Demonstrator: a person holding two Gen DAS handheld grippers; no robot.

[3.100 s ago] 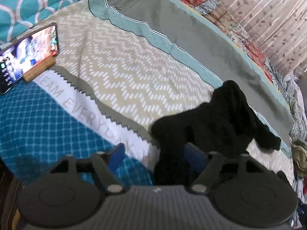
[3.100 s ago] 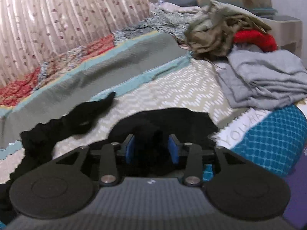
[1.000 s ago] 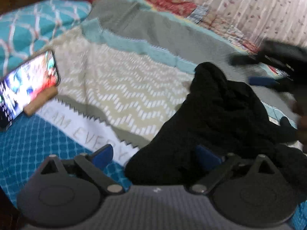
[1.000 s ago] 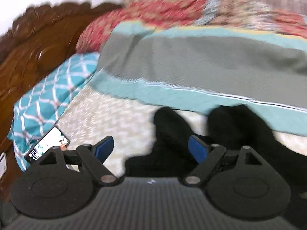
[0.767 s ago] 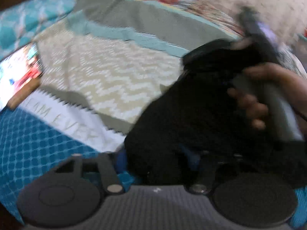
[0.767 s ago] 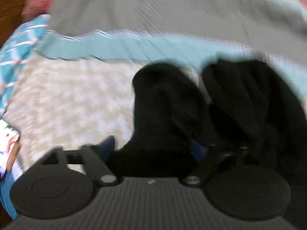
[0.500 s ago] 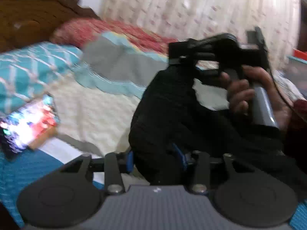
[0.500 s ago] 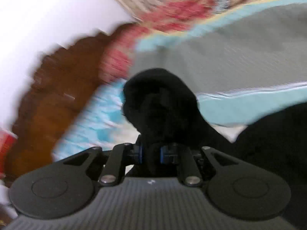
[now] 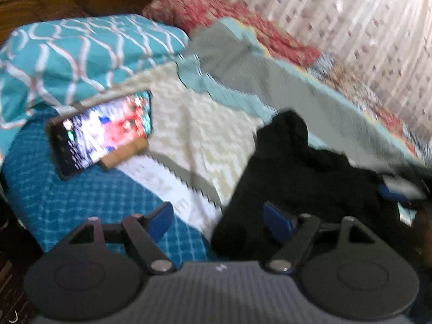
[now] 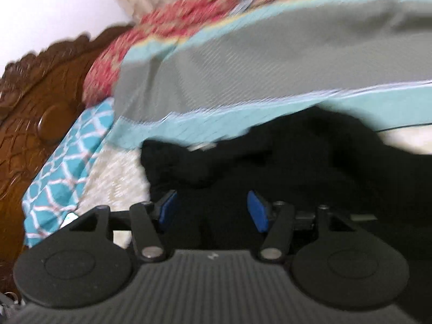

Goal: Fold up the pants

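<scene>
The black pants (image 9: 310, 178) lie bunched on the patterned bedspread, right of centre in the left wrist view. My left gripper (image 9: 220, 218) hovers at their near left edge with its jaws opening. The cloth reaches the right pad (image 9: 278, 221) only, and the left pad is over bare bedspread. In the right wrist view the pants (image 10: 310, 162) fill the middle and right. My right gripper (image 10: 213, 212) is low over them, jaws opening, with black cloth between the pads but not pinched. The right gripper (image 9: 394, 189) also shows, blurred, at the right edge of the left wrist view.
A lit phone (image 9: 102, 137) leans on a wooden stand at the left of the bed. A teal patterned pillow (image 9: 81, 54) and a carved wooden headboard (image 10: 40, 113) are beyond it. A grey and teal blanket (image 10: 270, 67) lies behind the pants, with curtains (image 9: 351, 27) further back.
Half a second ago both grippers were shut on the pants and held them up. Now both have opened, the pants lie on the bed, and the right gripper has come down.
</scene>
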